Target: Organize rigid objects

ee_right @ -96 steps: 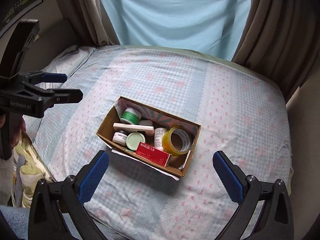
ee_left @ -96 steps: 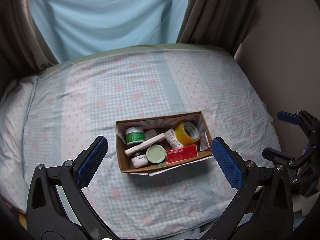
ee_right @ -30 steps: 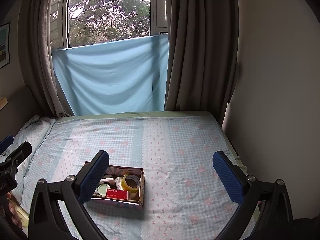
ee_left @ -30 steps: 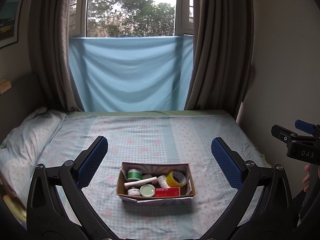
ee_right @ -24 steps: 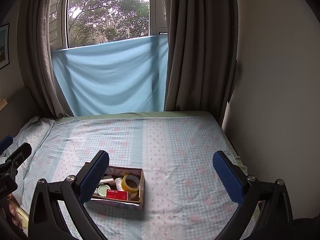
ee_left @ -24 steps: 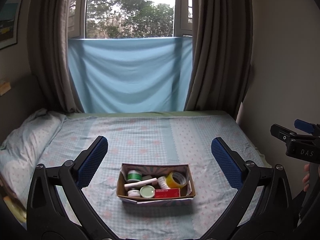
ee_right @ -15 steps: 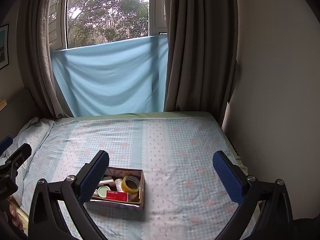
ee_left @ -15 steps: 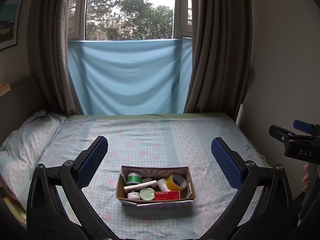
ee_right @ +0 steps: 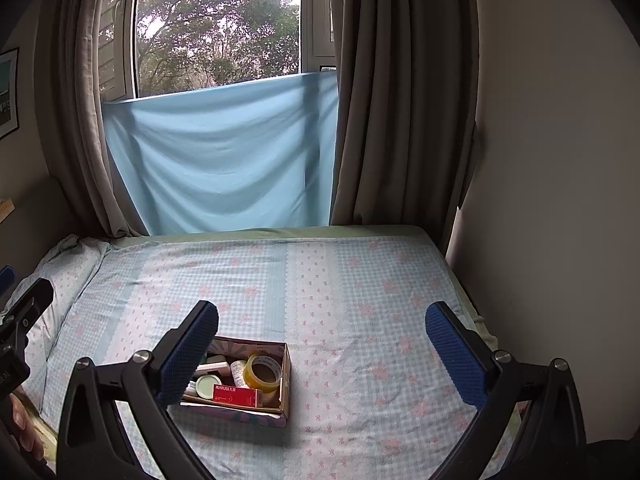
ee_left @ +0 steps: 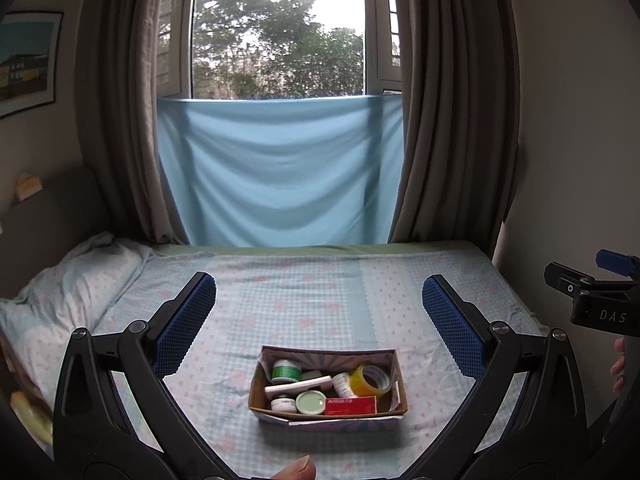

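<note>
A cardboard box [ee_left: 394, 376] sits on the bed, also in the right wrist view [ee_right: 285, 376]. It holds a roll of yellow tape [ee_left: 370, 380] [ee_right: 262, 372], a red carton [ee_left: 350, 405] [ee_right: 234, 395], a green-lidded jar [ee_left: 286, 372], a white stick [ee_left: 298, 386] and small round tins [ee_left: 310, 403]. My left gripper [ee_left: 319, 316] is open and empty, well back from the box. My right gripper [ee_right: 322, 344] is open and empty, to the right of the box.
The bed [ee_left: 320, 300] has a checked blue sheet with pink flowers, a pillow [ee_left: 68, 280] at the left and a wall [ee_right: 560, 200] close on the right. Grey curtains [ee_left: 448, 120] and a blue cloth [ee_left: 280, 168] hang over the window behind.
Both grippers have pulled back and tilted up from the box since 3.2 s ago. Over the last second the views have shifted only slightly. Both stay open.
</note>
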